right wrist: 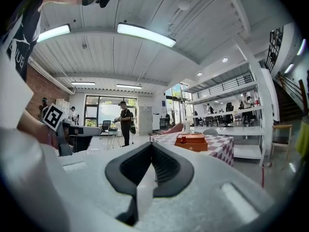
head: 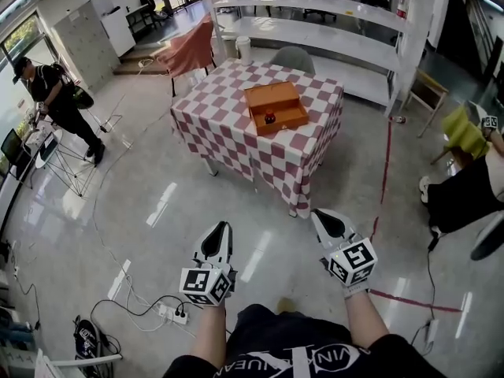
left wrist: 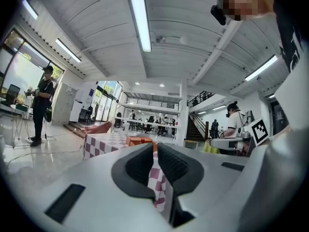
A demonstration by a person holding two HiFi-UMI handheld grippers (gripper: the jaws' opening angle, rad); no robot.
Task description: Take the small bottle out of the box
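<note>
An open orange box [head: 276, 105] lies on a table with a red-and-white checked cloth [head: 228, 140], a few steps ahead of me. A small dark bottle [head: 268, 118] stands inside the box. Both grippers hang over the floor, well short of the table. My left gripper [head: 222, 227] has its jaws together with nothing held. My right gripper [head: 319, 213] is shut and empty as well. The left gripper view looks past its own jaws [left wrist: 155, 146] to the box [left wrist: 140, 140]. Beyond the jaws [right wrist: 151, 145] in the right gripper view are the box [right wrist: 191, 141] and the bottle [right wrist: 183, 137].
White shelving [head: 315, 30] and a grey chair [head: 293, 57] stand behind the table. A person [head: 55, 101] stands at a small table far left. Someone sits at the right [head: 465, 187]. A power strip [head: 173, 313] and its cables lie by my feet, and red tape [head: 386, 172] crosses the floor.
</note>
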